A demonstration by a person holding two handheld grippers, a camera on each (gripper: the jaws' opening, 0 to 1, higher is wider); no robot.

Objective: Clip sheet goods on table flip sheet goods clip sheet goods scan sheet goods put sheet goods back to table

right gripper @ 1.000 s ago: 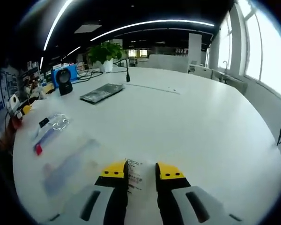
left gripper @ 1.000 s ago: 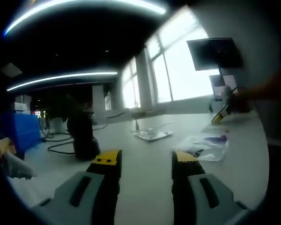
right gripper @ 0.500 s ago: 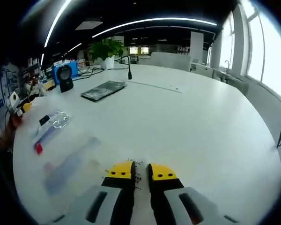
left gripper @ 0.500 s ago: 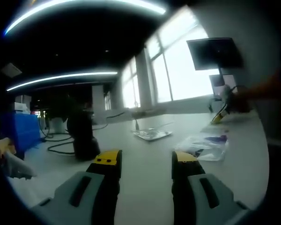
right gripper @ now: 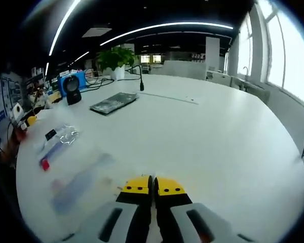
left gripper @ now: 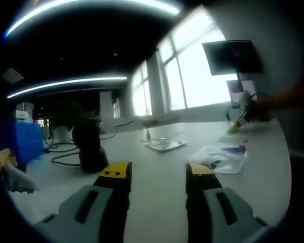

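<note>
- Right now my right claw point(right gripper: 152, 183) has its jaws pressed nearly together, low on the white worktop point(right gripper: 218, 131); I judge they are pinched on the small printed sheet goods, though the yellow tips cover it and I cannot see it between them.
- Just beside that claw, on its left, a long clear packet point(right gripper: 78, 183) lies flat on the worktop, blurred.
- Farther from the claw on the same side lies a clear bag with a red end point(right gripper: 55, 144); beyond it a dark flat pouch point(right gripper: 113, 102), and past that the black scanner point(right gripper: 72, 87) in front of a blue box point(right gripper: 66, 79).
- My left claw point(left gripper: 156, 173) has its jaws wide apart with nothing between them, low over the worktop.
- Ahead of the left claw stands the scanner point(left gripper: 89, 144), with a silvery pouch point(left gripper: 164, 145) and a clear bag point(left gripper: 221, 157) farther off to its right.
- As I read it, the first clip is in hand; the flip comes next.
- That calls for lifting the sheet off the worktop without losing the pinch, then turning it over.
</note>
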